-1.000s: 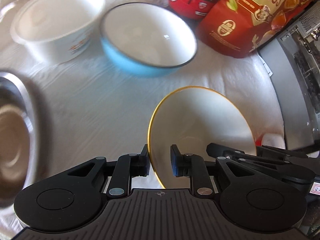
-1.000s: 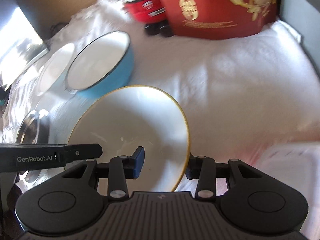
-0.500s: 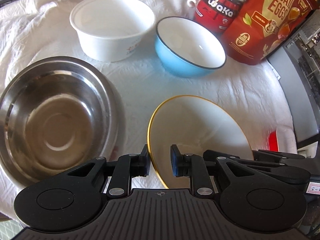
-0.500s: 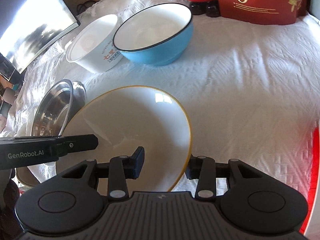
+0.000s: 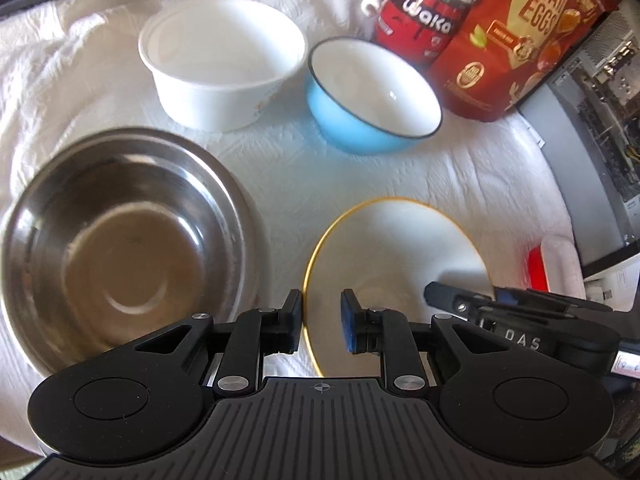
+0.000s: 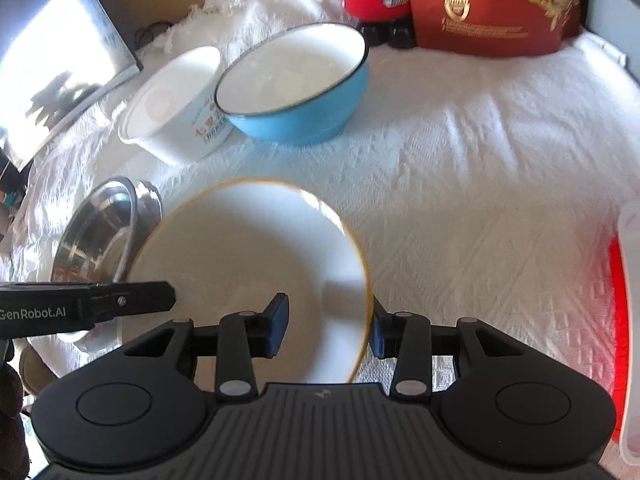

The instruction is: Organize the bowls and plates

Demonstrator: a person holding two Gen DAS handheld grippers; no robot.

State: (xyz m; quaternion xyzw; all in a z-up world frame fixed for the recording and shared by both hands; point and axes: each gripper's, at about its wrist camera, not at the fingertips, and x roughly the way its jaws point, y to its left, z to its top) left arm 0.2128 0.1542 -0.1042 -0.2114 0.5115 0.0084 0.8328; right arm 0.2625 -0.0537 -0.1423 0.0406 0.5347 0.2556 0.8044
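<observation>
A glossy white ceramic plate with a thin yellow rim (image 5: pixel 394 252) hangs tilted above the counter (image 6: pixel 480 152), which wears a textured white woven cloth. The left gripper (image 5: pixel 320 322) pinches its left edge, the right gripper (image 6: pixel 326 326) its right edge, both jaws narrow on the rim. Just left sits a wide, shiny stainless-steel bowl (image 5: pixel 120 236). Behind stand a smooth white plastic bowl (image 5: pixel 224 60) and a sky-blue enamel bowl with a dark rim (image 5: pixel 372 92), side by side, perhaps touching. A red snack bag (image 5: pixel 516 40) and a red bear figure (image 5: pixel 424 16) line the back.
</observation>
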